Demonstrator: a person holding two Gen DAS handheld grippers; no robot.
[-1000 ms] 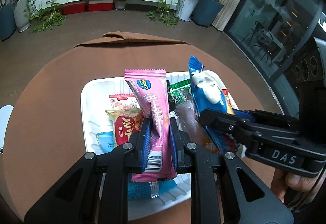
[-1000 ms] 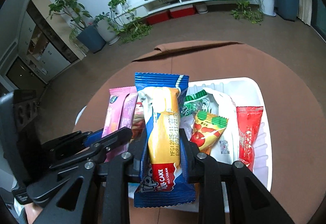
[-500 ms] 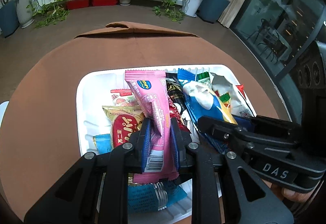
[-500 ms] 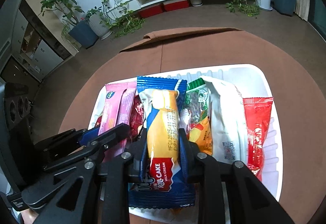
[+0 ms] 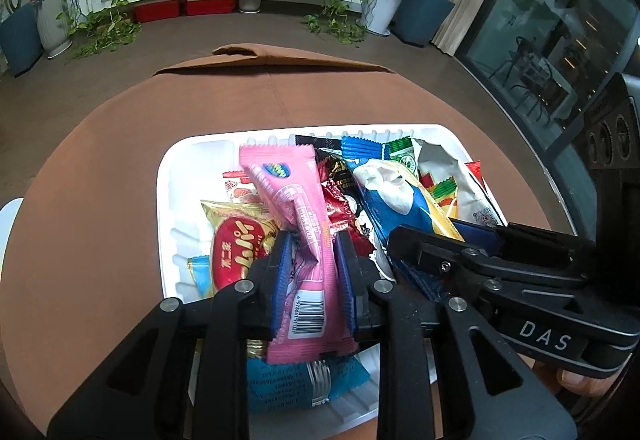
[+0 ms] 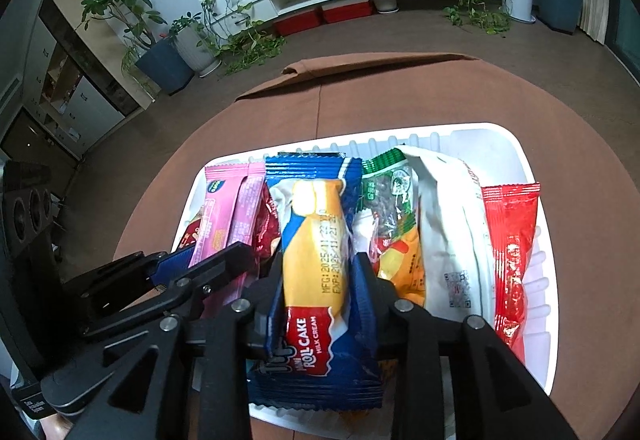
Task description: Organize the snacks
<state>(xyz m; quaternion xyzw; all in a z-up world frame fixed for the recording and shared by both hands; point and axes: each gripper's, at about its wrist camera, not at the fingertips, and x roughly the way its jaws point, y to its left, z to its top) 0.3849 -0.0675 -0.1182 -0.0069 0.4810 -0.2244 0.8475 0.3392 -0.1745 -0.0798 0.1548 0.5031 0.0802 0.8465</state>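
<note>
A white tray (image 5: 168, 200) on a round brown table holds several snack packets. My left gripper (image 5: 314, 244) is shut on a pink snack packet (image 5: 288, 196), held just above the packets in the tray. My right gripper (image 6: 318, 264) is shut on a blue roll cake packet (image 6: 316, 240), also low over the tray (image 6: 520, 160). The right gripper shows in the left wrist view (image 5: 436, 244) beside the left one, with the roll cake packet (image 5: 396, 196). The left gripper and pink packet (image 6: 228, 208) show in the right wrist view at left.
In the tray lie a red-and-gold packet (image 5: 236, 244), a light blue packet (image 5: 288, 380), a red packet (image 6: 512, 240), a white packet (image 6: 448, 220) and a green packet (image 6: 384, 184). The brown tablecloth (image 5: 100, 200) surrounds the tray. Plants and a TV shelf stand beyond.
Both grippers have moved down and forward over the tray with their packets; the tray and its snacks now appear larger and closer.
</note>
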